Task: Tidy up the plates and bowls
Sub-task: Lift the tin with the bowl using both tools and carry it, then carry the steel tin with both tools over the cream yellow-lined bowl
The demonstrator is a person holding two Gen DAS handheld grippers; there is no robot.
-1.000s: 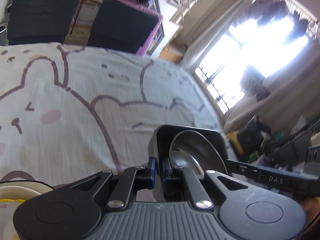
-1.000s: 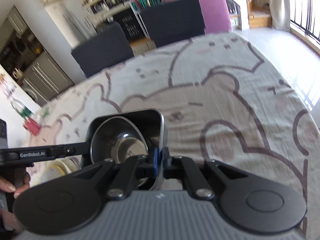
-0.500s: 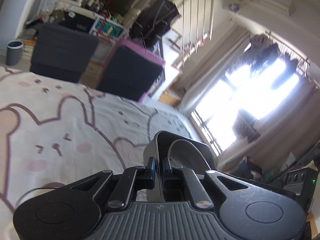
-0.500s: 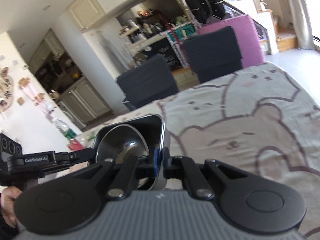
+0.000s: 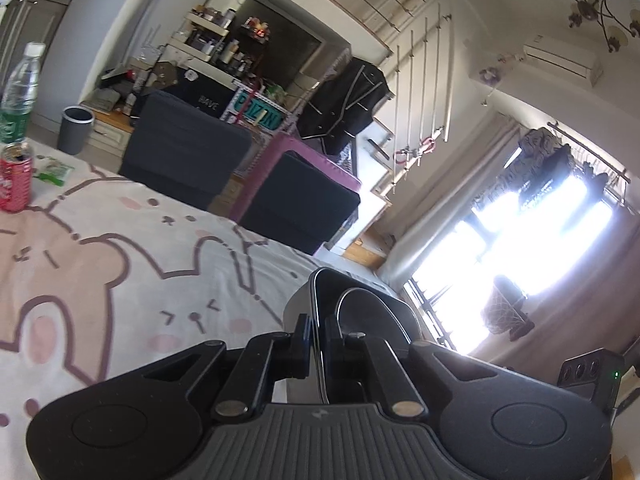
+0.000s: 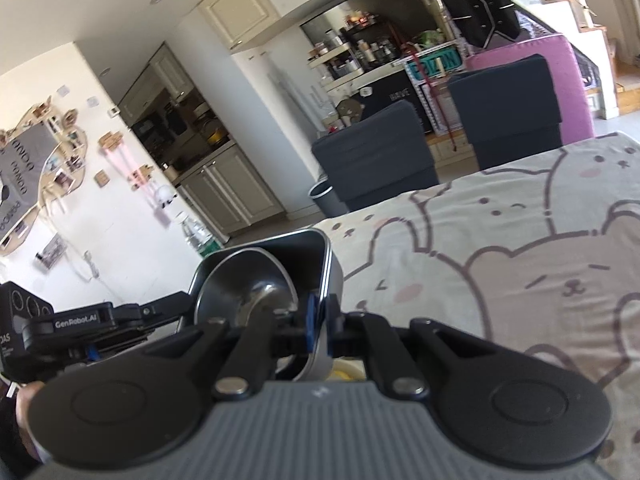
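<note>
A square dark metal container [image 5: 301, 300] with a steel bowl [image 5: 362, 306] inside it hangs above the table, carried by both grippers. My left gripper [image 5: 318, 336] is shut on the container's left rim. My right gripper [image 6: 320, 320] is shut on the opposite rim of the container [image 6: 335, 276], and the bowl [image 6: 248, 280] leans inside it. In the right wrist view the other gripper [image 6: 80, 320] reaches in from the left, with a hand [image 6: 24, 400] behind it. Something pale yellow and white [image 6: 348, 372] shows just under the container.
The bear-print tablecloth [image 5: 100, 280] spreads out ahead. A red can [image 5: 14, 180] and a water bottle [image 5: 20, 88] stand at its far left. Two dark chairs [image 5: 184, 160] [image 5: 296, 200] and a grey bin [image 5: 74, 128] lie beyond the far edge.
Both grippers have lifted the container and bowl and tipped upward, so more of the room and less of the table shows. The pale dish at the left view's lower corner is gone.
</note>
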